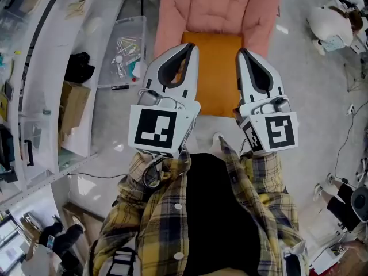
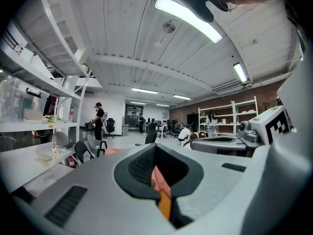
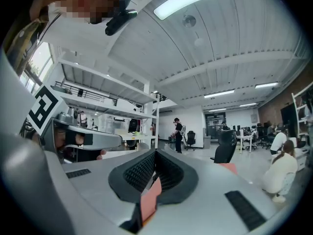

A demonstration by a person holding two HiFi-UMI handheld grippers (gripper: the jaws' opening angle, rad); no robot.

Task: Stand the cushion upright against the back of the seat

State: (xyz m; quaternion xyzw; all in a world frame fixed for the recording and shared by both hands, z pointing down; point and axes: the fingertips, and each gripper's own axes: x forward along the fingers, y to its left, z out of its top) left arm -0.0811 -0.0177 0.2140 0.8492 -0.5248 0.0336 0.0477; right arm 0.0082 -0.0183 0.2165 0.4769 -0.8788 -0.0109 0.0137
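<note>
An orange cushion (image 1: 217,68) lies flat on the seat of a pink padded chair (image 1: 218,7), whose back rises at the top of the head view. My left gripper (image 1: 190,46) and right gripper (image 1: 241,52) are held side by side over the cushion's near half, both pointing level toward the chair. Both are shut and hold nothing. In the left gripper view, a sliver of the orange cushion (image 2: 165,207) and pink chair (image 2: 157,177) shows through the slit of the shut left gripper (image 2: 155,146). The right gripper (image 3: 155,153) shows only pink chair (image 3: 150,199) through its slit.
White curved shelving with a clear plastic box (image 1: 123,50) and a cardboard box (image 1: 72,105) runs along the left. A seated person (image 1: 336,22) is at the top right, with cables on the floor at the right. Office chairs (image 3: 225,148) and standing people (image 2: 99,121) are farther off.
</note>
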